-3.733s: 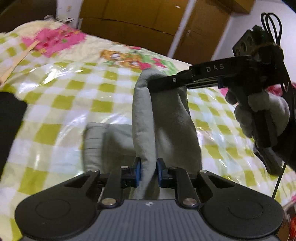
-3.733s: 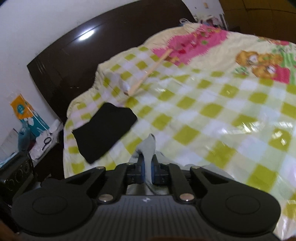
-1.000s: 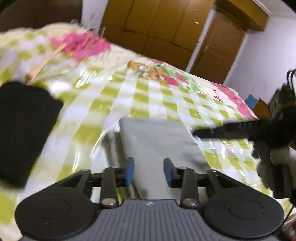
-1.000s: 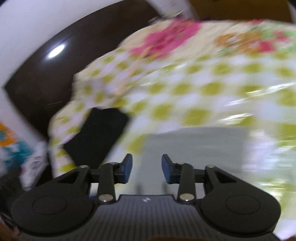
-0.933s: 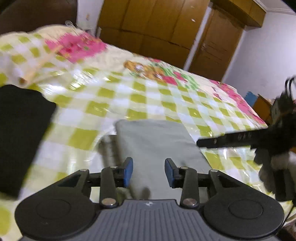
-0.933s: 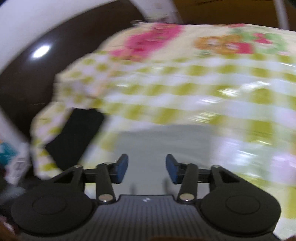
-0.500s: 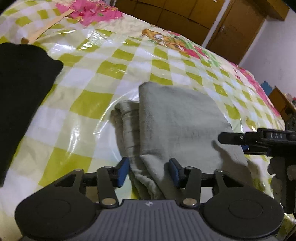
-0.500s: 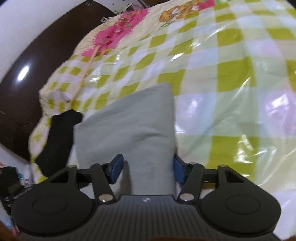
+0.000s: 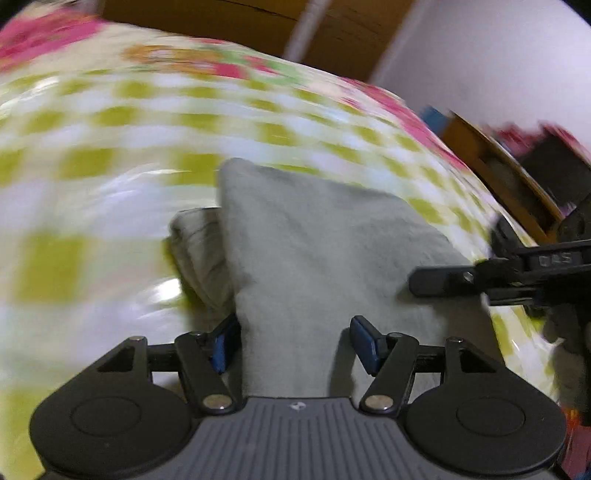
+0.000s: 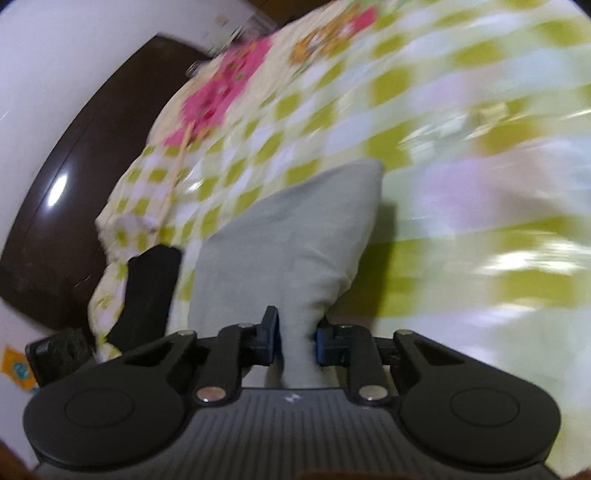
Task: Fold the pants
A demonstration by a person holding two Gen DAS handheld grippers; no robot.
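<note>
The grey pants [image 9: 314, 240] lie folded on the checked bed cover [image 9: 92, 166], with a lower layer sticking out at their left. My left gripper [image 9: 295, 343] is low at the near edge. Its jaws are opening and stand wide, with the grey cloth between them and not pinched. In the left wrist view the right gripper [image 9: 417, 282] reaches in from the right onto the pants' right edge. In the right wrist view the right gripper [image 10: 297, 341] is closing, and its blue pads squeeze a bunched corner of the pants [image 10: 295, 236].
A black folded cloth [image 10: 151, 288] lies at the bed's left edge, beside the dark headboard [image 10: 55, 177]. Wooden wardrobe doors [image 9: 258, 33] stand beyond the bed. A wooden piece of furniture [image 9: 498, 173] stands off the bed's right side. Both views are motion-blurred.
Both grippers let go of the raised fold and dropped to the pants' near edge. The right jaws went from wide apart to pinching the grey cloth. The left jaws spread wider.
</note>
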